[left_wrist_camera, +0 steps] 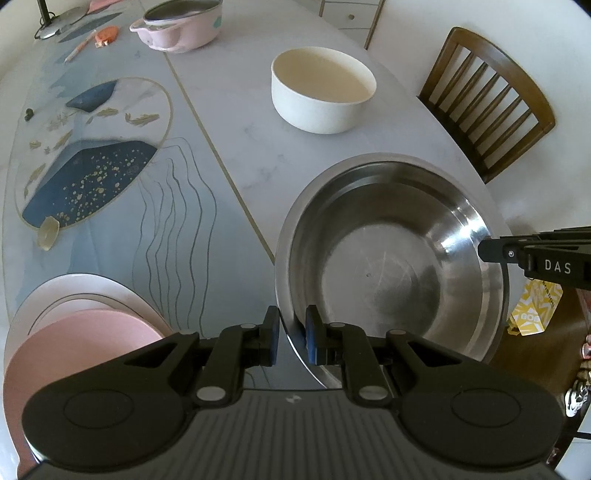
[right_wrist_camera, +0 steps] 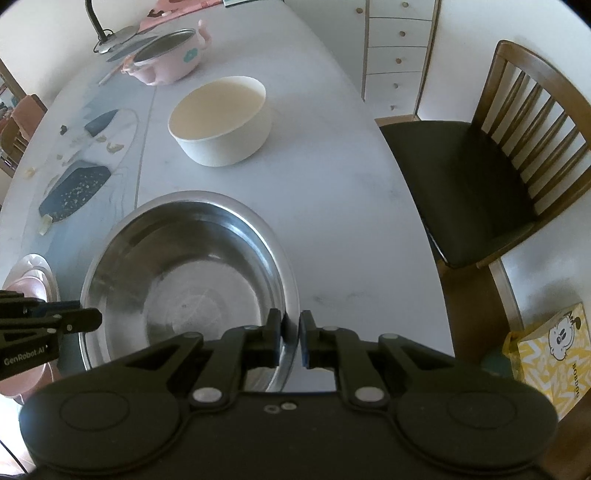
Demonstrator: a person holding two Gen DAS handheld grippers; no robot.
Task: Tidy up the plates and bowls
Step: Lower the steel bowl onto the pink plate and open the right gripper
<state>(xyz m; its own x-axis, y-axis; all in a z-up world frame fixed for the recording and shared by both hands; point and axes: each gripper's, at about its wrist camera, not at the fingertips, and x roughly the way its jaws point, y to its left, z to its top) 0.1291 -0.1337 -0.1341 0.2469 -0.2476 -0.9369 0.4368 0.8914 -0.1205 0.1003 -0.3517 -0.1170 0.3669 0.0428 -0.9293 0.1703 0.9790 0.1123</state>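
Note:
A large steel bowl (left_wrist_camera: pixel 391 258) sits low over the white table, held from both sides. My left gripper (left_wrist_camera: pixel 291 332) is shut on its left rim, and my right gripper (right_wrist_camera: pixel 291 338) is shut on its right rim. Seen from the right wrist view, the steel bowl (right_wrist_camera: pixel 188 284) fills the lower middle, with the left gripper (right_wrist_camera: pixel 88 319) at its far rim. The right gripper (left_wrist_camera: pixel 484 249) shows at the bowl's right edge in the left wrist view. A cream bowl (left_wrist_camera: pixel 323 90) stands farther back. Pink plates (left_wrist_camera: pixel 77 339) are stacked at the lower left.
A pink pot (left_wrist_camera: pixel 181 26) stands at the table's far end, near a pen and an orange item. A patterned mat (left_wrist_camera: pixel 96 155) covers the left of the table (left_wrist_camera: pixel 240 92). A wooden chair (right_wrist_camera: pixel 491 173) stands to the right, with a yellow box (right_wrist_camera: pixel 550 354) on the floor.

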